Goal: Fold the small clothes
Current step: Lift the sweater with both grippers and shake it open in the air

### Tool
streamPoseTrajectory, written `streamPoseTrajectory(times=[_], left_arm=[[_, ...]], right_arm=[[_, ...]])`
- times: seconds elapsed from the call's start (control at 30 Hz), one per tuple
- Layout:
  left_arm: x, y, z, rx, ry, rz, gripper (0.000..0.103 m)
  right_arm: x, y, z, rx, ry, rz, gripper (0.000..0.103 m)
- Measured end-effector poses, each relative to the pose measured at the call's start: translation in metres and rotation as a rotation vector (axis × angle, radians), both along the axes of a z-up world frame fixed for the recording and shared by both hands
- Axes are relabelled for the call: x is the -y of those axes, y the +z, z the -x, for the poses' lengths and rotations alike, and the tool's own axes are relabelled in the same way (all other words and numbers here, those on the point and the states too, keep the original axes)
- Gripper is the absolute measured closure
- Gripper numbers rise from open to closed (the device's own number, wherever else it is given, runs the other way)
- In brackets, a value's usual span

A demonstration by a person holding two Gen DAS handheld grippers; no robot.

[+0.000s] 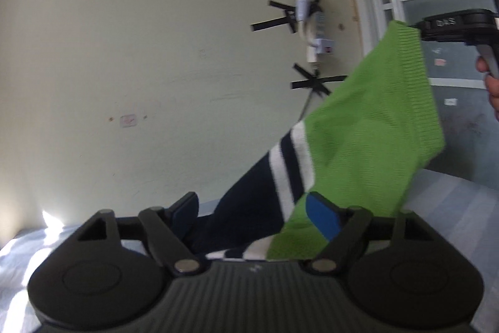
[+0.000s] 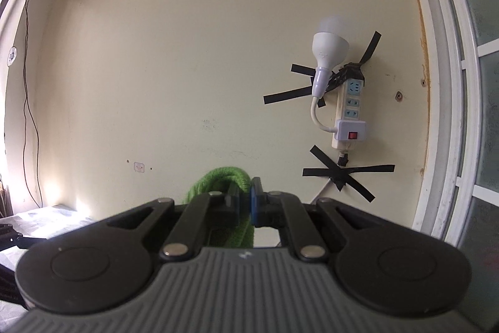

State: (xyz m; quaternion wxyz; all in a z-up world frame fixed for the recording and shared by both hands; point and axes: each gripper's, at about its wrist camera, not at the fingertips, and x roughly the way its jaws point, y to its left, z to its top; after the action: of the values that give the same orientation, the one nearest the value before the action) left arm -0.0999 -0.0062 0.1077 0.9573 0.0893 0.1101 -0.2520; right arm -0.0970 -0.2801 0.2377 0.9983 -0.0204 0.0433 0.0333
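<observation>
A sock with a green leg [image 1: 371, 127], white and navy stripes [image 1: 290, 167] and a navy foot hangs stretched in the air in the left wrist view. My right gripper [image 1: 419, 30] holds its ribbed cuff at the upper right, with a person's hand [image 1: 492, 89] behind it. In the right wrist view the right gripper [image 2: 244, 202] is shut on the green cuff [image 2: 221, 180], which bulges above its blue pads. My left gripper [image 1: 255, 211] stands wide open. The sock's lower part runs between its fingers [image 1: 324, 219] without being pinched.
A pale wall faces both cameras, with a white power strip [image 2: 351, 111] and bulb [image 2: 329, 47] fixed by black tape. A white window frame [image 2: 449, 89] runs down the right. A light striped cloth surface [image 1: 452, 202] lies below.
</observation>
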Motion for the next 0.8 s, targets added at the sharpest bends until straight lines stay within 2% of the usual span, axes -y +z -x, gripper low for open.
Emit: streamPoseTrajectory(times=[0.13, 0.23, 0.3, 0.37, 0.4, 0.43, 0.5, 0.6, 0.7, 0.8], left_arm=[[0.021, -0.009, 0.027, 0.043, -0.102, -0.086, 0.012], [0.041, -0.025, 0.031, 0.092, -0.103, -0.205, 0.009], [0.054, -0.033, 0.019, 0.085, -0.077, -0.271, 0.011], [0.062, -0.039, 0.0, 0.051, -0.042, -0.307, 0.045], [0.063, -0.04, -0.013, 0.012, -0.013, -0.321, 0.087], [0.061, -0.038, -0.022, -0.025, 0.008, -0.312, 0.096], [0.04, -0.018, -0.029, -0.046, 0.037, -0.187, 0.096], [-0.005, 0.027, -0.021, -0.014, 0.089, 0.031, 0.097], [-0.049, 0.078, 0.004, 0.084, 0.152, 0.201, 0.097], [-0.081, 0.133, 0.039, 0.204, 0.153, 0.326, 0.097]], right_arm=[[0.001, -0.002, 0.004, 0.005, -0.005, -0.015, 0.094], [0.001, -0.002, 0.004, 0.015, -0.002, -0.024, 0.094], [-0.002, -0.003, 0.005, 0.024, -0.003, -0.027, 0.094], [-0.003, -0.002, 0.007, 0.032, 0.0, -0.037, 0.094], [-0.003, -0.001, 0.008, 0.036, 0.001, -0.043, 0.094], [-0.002, 0.0, 0.01, 0.04, 0.002, -0.048, 0.094], [0.0, 0.004, 0.014, 0.05, 0.003, -0.057, 0.094], [0.009, 0.014, 0.023, 0.078, 0.004, -0.083, 0.094], [0.018, 0.032, 0.031, 0.105, 0.033, -0.138, 0.094], [0.02, 0.056, 0.045, 0.157, 0.077, -0.161, 0.094]])
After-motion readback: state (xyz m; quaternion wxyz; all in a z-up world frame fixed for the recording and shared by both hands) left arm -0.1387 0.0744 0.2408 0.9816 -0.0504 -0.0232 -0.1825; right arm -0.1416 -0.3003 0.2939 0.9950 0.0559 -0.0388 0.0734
